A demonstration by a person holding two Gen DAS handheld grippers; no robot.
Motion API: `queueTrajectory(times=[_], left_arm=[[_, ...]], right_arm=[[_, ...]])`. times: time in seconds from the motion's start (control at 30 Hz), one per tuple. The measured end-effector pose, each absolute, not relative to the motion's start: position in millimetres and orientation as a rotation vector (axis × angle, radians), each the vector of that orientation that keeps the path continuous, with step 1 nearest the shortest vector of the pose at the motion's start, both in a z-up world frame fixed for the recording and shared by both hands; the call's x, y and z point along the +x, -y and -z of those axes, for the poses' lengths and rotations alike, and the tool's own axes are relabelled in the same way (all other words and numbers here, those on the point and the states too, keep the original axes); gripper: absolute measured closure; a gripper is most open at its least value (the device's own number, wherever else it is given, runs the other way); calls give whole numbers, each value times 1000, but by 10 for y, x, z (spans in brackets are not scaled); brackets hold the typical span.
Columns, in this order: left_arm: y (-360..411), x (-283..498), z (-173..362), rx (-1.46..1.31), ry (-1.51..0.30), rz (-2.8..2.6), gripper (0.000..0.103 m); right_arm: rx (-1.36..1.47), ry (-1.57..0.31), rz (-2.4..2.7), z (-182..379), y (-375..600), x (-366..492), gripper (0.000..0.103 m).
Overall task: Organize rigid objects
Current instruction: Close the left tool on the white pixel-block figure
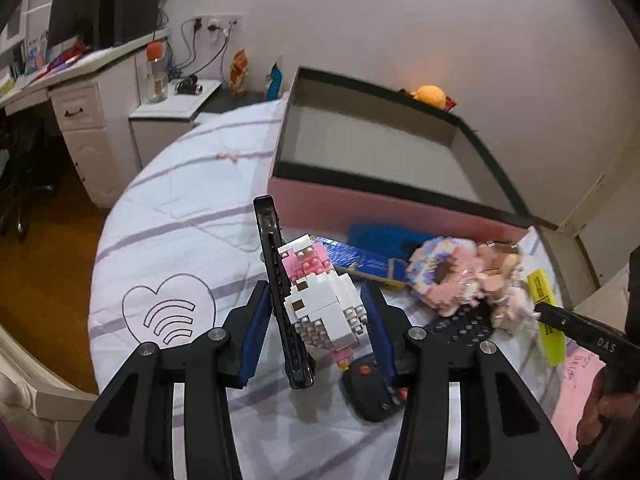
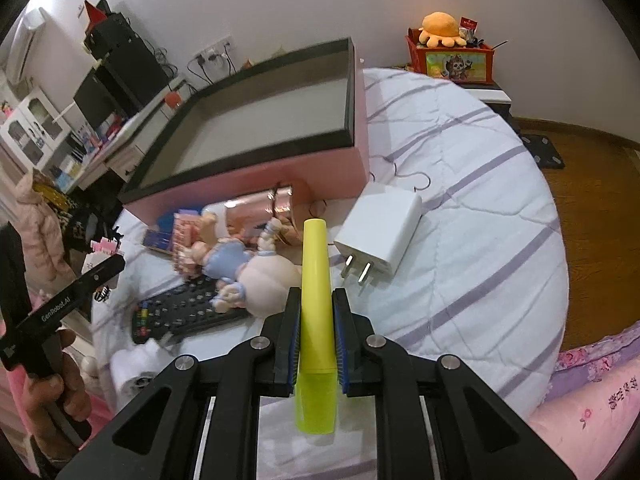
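Both grippers loaded, pink box sitting right ahead

So the landmark here is the pink box [image 2: 256,176] with the dark rim, open and empty as far as I can see, sitting on the striped bed cover [image 2: 460,216]. Everything else lies on the near side of it.

The right gripper [image 2: 316,336] has its jaws pressed onto a yellow marker [image 2: 315,280], whose long axis points straight out along the fingers toward the box's front wall. The left gripper [image 1: 316,320] is partly closed around a white and pink brick figure [image 1: 324,312] plus a dark flat phone-like thing [image 1: 280,296] standing on edge, long axis also aimed boxward. The left pad seems to touch that dark thing, but I can't tell if the right pad actually presses the figure.

My guess is the marker goes in first: the box's front wall is straight ahead of it, just past the clutter.

Still by the box front: a white charger [image 2: 380,232], a doll [image 2: 240,264], a black remote [image 2: 188,312], a blue booklet [image 1: 360,256].

Hard to read: the pile beside the doll is blurry, the shiny copper thing [image 2: 260,208] is half hidden, and a second remote [image 1: 372,388] is cut off behind the left fingers
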State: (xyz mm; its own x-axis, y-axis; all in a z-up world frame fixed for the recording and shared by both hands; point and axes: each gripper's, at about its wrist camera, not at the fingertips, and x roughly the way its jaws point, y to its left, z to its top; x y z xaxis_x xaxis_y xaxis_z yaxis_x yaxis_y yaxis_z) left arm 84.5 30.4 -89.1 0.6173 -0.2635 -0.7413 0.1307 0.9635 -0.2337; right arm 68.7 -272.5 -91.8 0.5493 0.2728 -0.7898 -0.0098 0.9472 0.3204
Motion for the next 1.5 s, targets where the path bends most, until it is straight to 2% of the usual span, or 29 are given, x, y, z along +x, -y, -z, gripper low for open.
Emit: queueTrajectory(times=[0.13,0.3,0.7,1.1,1.2,1.27,1.5], left_arm=[[-294,817,746,-160,-848,255,57],[-287,900,886,-144,-908,242,56],[-275,843,848,-144,-884,248,57],[-212,915,1057,-107,-959,228,55],[-218,929,1065,-103,-958,233,59],[-215,913,1047,-105,-951,238,69],[-174,947,1048,-99,-938,238,71]], right_arm=[[302,-951,-187,809,2713,662,89],[293,-954,-197,819,2637,692,89],[294,-945,-203,780,2615,689,89],[290,-965,-205,846,2581,695,89],[291,-968,-204,853,2580,699,89],[290,-971,-205,860,2578,700,89],[291,-977,-207,876,2561,694,89]])
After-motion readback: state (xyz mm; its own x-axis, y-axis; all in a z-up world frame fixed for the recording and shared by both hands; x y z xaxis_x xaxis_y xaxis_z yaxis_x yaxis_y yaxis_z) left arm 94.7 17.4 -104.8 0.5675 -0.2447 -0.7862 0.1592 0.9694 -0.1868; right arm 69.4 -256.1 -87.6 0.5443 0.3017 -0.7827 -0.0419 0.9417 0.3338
